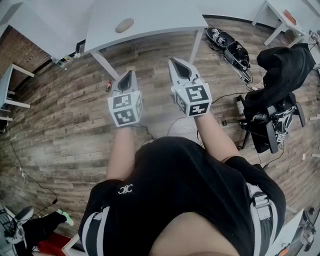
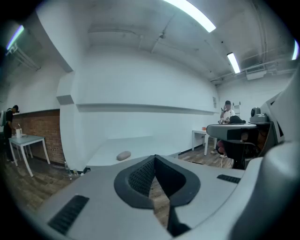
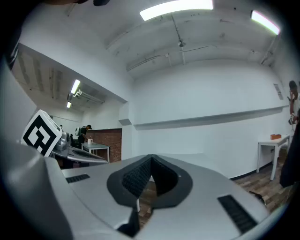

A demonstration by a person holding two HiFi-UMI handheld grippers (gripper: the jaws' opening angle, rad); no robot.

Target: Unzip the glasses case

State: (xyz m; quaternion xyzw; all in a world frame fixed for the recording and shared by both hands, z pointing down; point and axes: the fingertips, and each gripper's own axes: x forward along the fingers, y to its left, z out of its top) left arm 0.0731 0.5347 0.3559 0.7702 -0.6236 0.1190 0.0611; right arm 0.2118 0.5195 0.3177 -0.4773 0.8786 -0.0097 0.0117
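Two empty tools, left gripper [image 1: 127, 77] and right gripper [image 1: 179, 67], are held clenched over the floor [image 1: 75, 110], so the small oval on the far table [image 1: 160, 15], probably the glasses case [image 1: 124, 25], must be reached first.

White table [image 1: 160, 15], tan glasses case [image 1: 124, 25], brown wood-grain floor [image 1: 65, 125].
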